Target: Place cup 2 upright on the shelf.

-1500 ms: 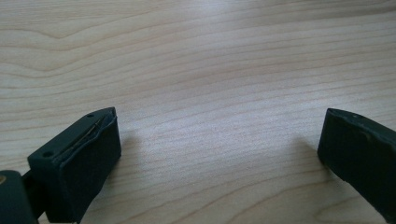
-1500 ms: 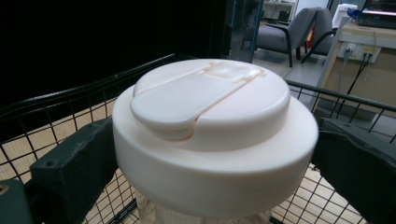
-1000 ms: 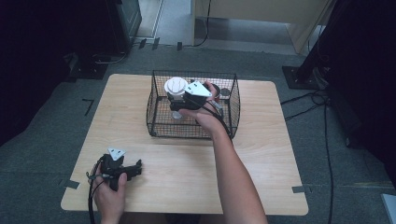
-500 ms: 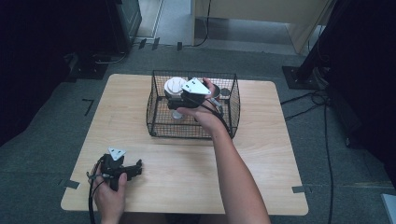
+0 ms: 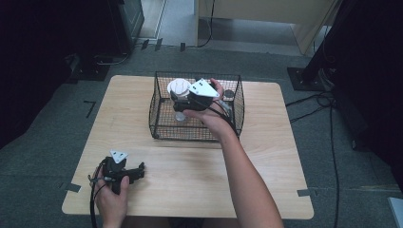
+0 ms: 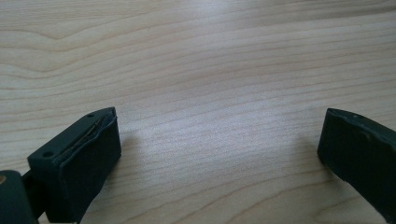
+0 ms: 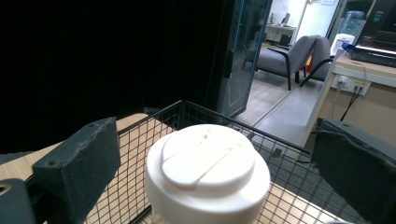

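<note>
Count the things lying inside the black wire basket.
2 visible: a white-lidded clear bottle at the black wire basket's back-left, between the right gripper's jaws, and a small dark round object back-right. The hand may hide more.

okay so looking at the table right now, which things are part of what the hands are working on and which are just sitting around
In the job:
- right gripper, jaws open on either side of the white-capped bottle
- wire basket, with the bottle in it

Lying about:
- left gripper, jaws open, resting on the wooden table
- small dark round thing in the basket's far corner
</note>
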### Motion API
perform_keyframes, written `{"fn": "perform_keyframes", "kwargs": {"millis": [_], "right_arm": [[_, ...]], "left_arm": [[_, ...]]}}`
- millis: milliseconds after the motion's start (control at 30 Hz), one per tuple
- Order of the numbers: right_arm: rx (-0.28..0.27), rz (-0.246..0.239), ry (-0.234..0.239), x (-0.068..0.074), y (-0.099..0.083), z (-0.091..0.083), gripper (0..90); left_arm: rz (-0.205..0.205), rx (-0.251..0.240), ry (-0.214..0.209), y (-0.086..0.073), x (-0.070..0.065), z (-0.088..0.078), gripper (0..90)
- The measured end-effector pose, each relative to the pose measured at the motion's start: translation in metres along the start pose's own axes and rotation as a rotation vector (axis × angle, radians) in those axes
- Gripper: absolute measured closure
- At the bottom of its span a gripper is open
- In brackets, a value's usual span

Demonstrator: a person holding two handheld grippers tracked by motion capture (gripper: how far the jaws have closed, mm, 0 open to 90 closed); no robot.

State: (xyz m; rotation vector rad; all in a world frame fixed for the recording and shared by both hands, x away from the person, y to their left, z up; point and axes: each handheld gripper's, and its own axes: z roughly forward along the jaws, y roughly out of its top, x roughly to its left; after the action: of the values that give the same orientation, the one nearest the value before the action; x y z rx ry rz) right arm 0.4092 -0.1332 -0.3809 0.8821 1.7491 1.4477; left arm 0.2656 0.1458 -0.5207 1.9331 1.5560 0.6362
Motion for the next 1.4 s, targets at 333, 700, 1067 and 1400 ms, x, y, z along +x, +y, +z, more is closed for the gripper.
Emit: {"fn": "perform_keyframes", "kwargs": {"millis": [333, 700, 1067, 1400], "right_arm": [[0.000, 0.005, -0.008, -0.005, -0.005, -0.030, 3.3], [0.006, 0.006, -0.040, -0.014, -0.018, -0.064, 4.0], [0.011, 0.004, -0.064, -0.024, -0.033, -0.097, 4.0], [0.027, 0.022, -0.092, -0.028, -0.052, -0.124, 4.0]], "left_arm": [[0.000, 0.000, 0.000, 0.000, 0.000, 0.000, 0.1], [0.000, 0.000, 0.000, 0.000, 0.000, 0.000, 0.1], [0.001, 0.000, 0.000, 0.000, 0.000, 0.000, 0.1], [0.001, 0.001, 0.000, 0.000, 0.000, 0.000, 0.1]]}}
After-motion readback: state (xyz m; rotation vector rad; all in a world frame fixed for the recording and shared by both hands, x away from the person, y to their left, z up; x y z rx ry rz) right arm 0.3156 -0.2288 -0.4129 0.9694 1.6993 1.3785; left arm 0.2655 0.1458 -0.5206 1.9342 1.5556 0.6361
